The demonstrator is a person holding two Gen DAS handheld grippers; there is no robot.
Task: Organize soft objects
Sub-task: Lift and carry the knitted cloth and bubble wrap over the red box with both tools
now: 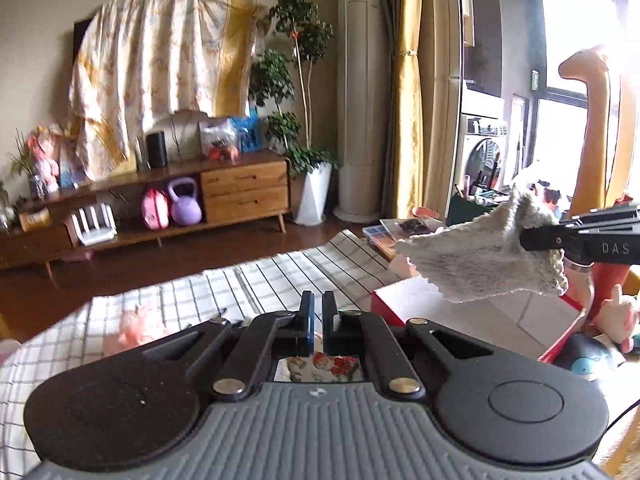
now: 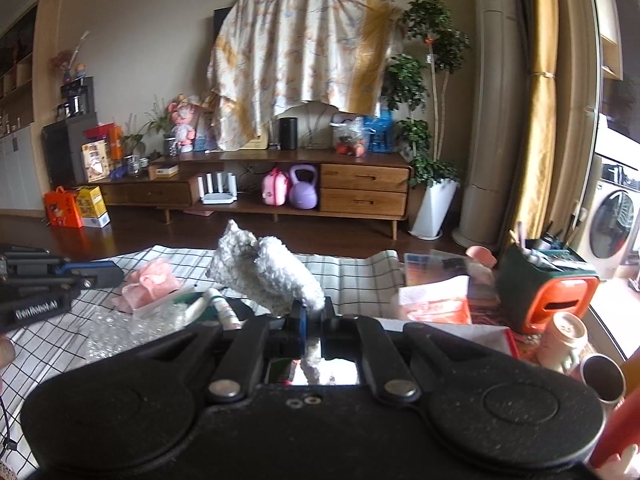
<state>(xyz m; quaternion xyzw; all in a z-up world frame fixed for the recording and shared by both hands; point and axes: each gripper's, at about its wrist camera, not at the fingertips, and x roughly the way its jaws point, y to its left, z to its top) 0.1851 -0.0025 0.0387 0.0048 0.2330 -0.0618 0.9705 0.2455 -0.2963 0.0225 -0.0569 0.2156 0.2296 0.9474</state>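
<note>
A fluffy grey-white cloth (image 2: 268, 276) is pinched at one end and held up in the air above the checked sheet (image 2: 348, 272). It is crumpled, and its loose end sticks up and bends to the left. A soft pink thing (image 2: 150, 282) lies flat on the sheet, far on the left.
</note>
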